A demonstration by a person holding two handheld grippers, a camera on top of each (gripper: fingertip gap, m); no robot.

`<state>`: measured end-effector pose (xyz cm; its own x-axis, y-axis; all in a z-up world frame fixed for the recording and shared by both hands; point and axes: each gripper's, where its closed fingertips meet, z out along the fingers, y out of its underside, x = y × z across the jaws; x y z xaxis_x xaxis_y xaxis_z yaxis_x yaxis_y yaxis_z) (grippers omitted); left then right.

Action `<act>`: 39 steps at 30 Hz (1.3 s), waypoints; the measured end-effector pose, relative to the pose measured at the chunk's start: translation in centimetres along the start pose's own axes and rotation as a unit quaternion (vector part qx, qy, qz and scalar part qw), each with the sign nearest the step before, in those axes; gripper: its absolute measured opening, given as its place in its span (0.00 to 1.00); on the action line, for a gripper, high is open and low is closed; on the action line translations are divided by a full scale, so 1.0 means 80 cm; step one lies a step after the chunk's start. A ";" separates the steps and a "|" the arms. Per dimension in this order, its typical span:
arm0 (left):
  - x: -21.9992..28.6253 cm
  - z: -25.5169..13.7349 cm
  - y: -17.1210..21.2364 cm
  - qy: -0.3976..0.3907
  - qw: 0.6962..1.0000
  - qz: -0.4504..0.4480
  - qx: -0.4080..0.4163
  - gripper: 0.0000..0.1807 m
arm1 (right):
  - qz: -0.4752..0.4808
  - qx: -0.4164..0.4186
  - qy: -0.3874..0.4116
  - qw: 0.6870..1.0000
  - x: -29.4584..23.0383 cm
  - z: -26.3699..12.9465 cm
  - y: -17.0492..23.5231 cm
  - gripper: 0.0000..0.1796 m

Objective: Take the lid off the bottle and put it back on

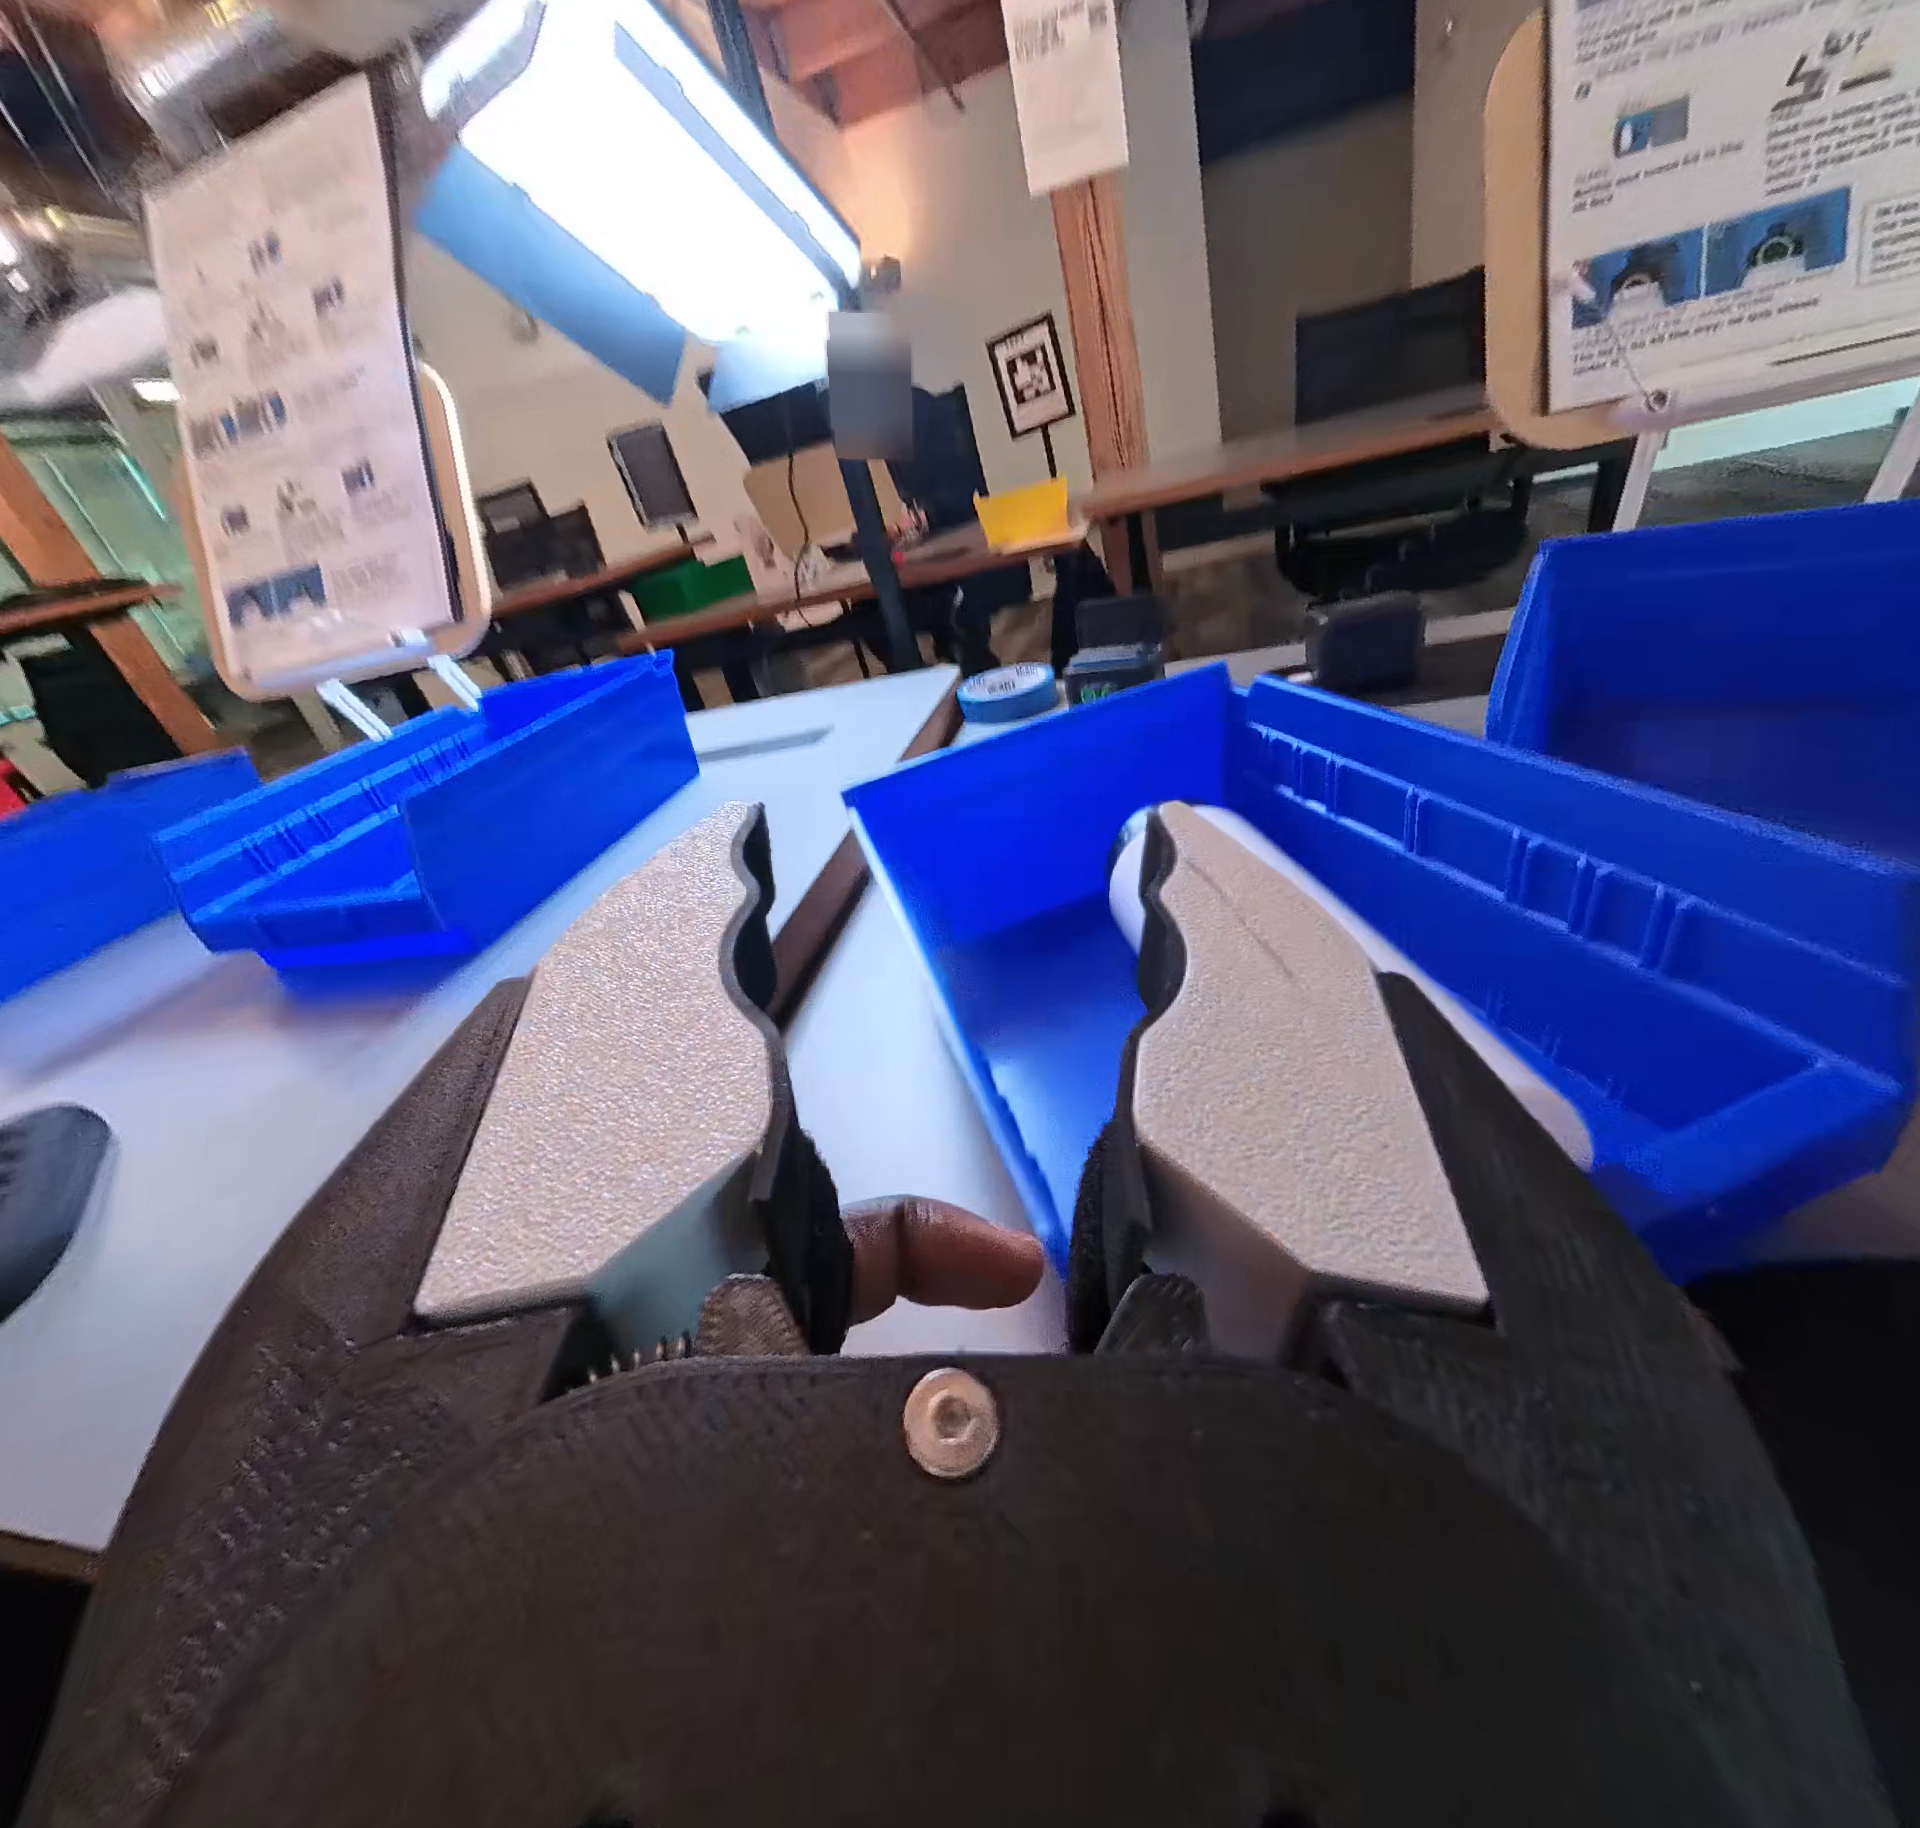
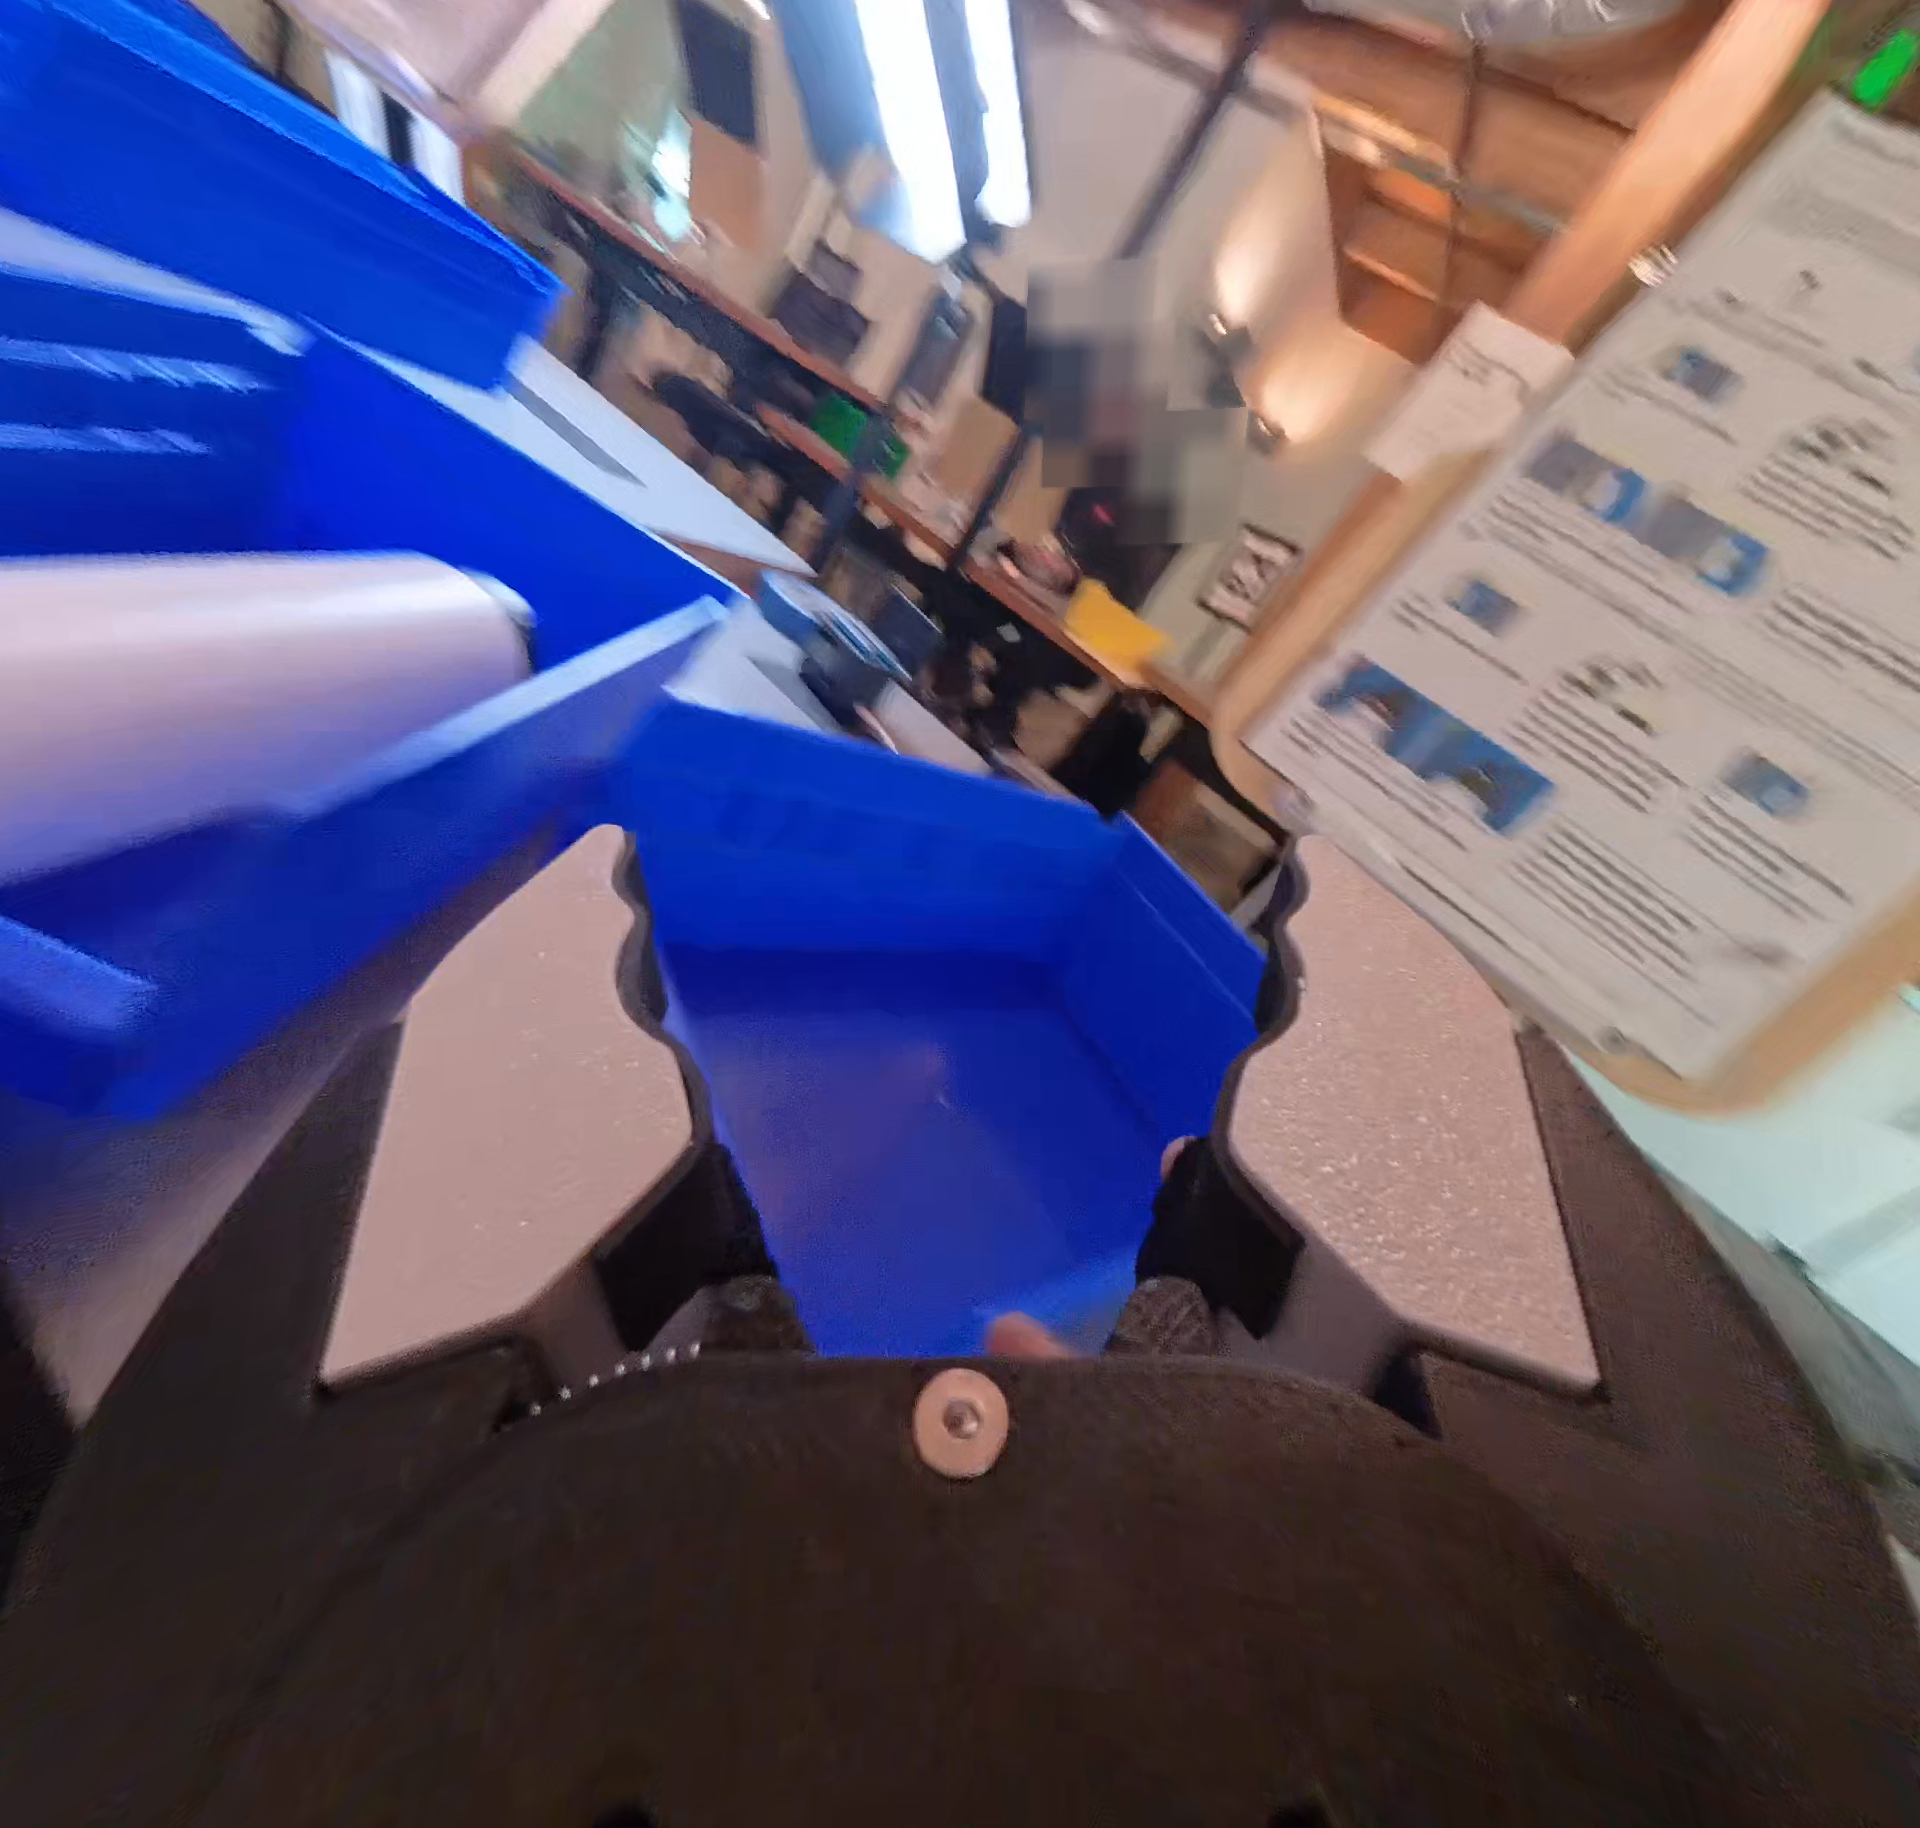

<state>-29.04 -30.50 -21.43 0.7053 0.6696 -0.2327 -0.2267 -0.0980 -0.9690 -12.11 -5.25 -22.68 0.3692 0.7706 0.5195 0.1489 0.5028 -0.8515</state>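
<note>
A white bottle (image 1: 1125,895) lies on its side in a long blue bin (image 1: 1558,905) on the grey table. My left gripper (image 1: 951,843) is open and empty; its right finger (image 1: 1268,1051) reaches over the bin and hides most of the bottle. I cannot make out the lid. In the blurred right wrist view the bottle (image 2: 208,677) shows at the left in its bin. My right gripper (image 2: 956,874) is wide open and empty, with the corner of another blue bin (image 2: 883,864) between its fingers.
More blue bins stand at the left (image 1: 436,843) and far right (image 1: 1714,656). A roll of blue tape (image 1: 1003,689) sits behind the bottle's bin. Instruction boards stand at the left (image 1: 301,376) and right (image 1: 1725,147). A dark object (image 1: 42,1186) lies at the left edge.
</note>
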 end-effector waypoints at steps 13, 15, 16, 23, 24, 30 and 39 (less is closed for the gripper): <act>0.239 0.008 -0.054 0.250 0.965 -0.075 0.023 0.37 | 0.079 -0.413 -0.076 0.904 0.067 -0.106 0.194 0.10; 0.294 0.010 -0.031 0.306 0.947 -0.092 -0.033 0.40 | 0.099 -0.435 -0.107 0.888 0.075 -0.134 0.196 0.16; 0.315 0.015 -0.016 0.315 0.943 -0.088 -0.066 0.41 | 0.105 -0.432 -0.108 0.889 0.080 -0.140 0.195 0.19; 0.383 0.052 0.059 0.303 0.933 0.008 -0.192 0.13 | 0.080 -0.406 -0.093 0.906 0.080 -0.138 0.214 0.08; 0.385 0.056 0.055 0.291 0.938 0.029 -0.185 0.11 | 0.065 -0.405 -0.085 0.908 0.083 -0.139 0.215 0.08; 0.446 0.067 -0.017 0.325 0.939 0.035 -0.108 0.11 | 0.081 -0.380 -0.010 0.921 0.149 -0.178 0.206 0.07; 0.631 0.034 -0.056 0.423 0.901 0.072 -0.069 0.11 | 0.111 -0.408 0.140 0.895 0.277 -0.320 0.254 0.06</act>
<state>5.71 5.77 -28.64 0.9478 -0.1524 -0.2800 -0.3124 -0.2681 -0.9113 22.60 11.99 -30.27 0.6716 0.6299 0.3901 0.6219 -0.1932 -0.7588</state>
